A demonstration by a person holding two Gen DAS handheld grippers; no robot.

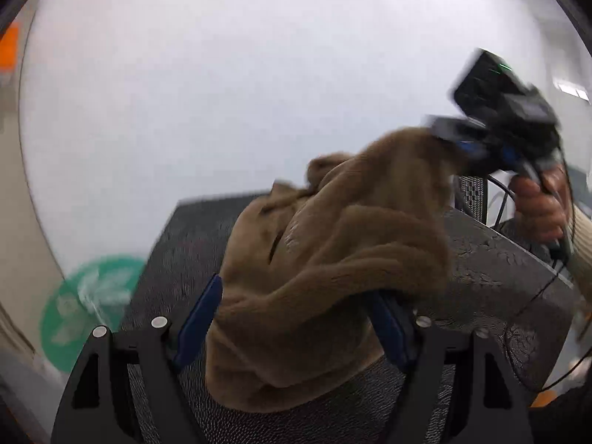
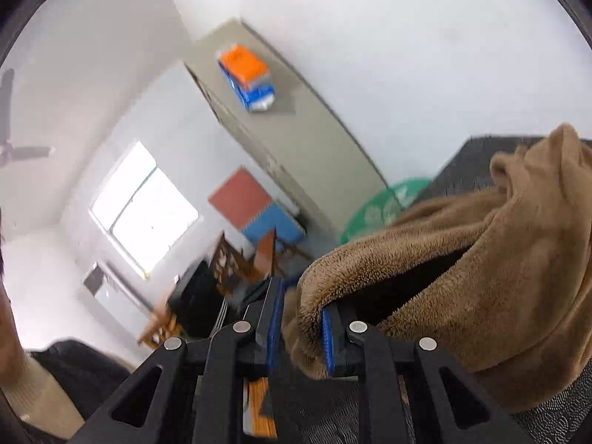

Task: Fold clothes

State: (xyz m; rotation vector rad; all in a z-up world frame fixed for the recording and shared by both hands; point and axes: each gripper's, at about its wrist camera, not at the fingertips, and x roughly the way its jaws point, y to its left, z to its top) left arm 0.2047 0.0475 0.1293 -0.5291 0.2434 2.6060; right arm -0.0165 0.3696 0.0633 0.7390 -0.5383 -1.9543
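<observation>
Where fingers (image 2: 327,336) pinch, plush brown garment (image 1: 333,259) bunches.

Black grippers, blue pads (image 2: 327,344), beige sleeve (image 1: 582,259)

You have no readable text in either view. The green round sign (image 1: 92,307) beside the dark surface (image 1: 499,259) carries white markings, but they are blurred past reading. The orange and blue box (image 2: 247,77) on the grey cabinet (image 2: 296,140) shows no legible print.
</observation>
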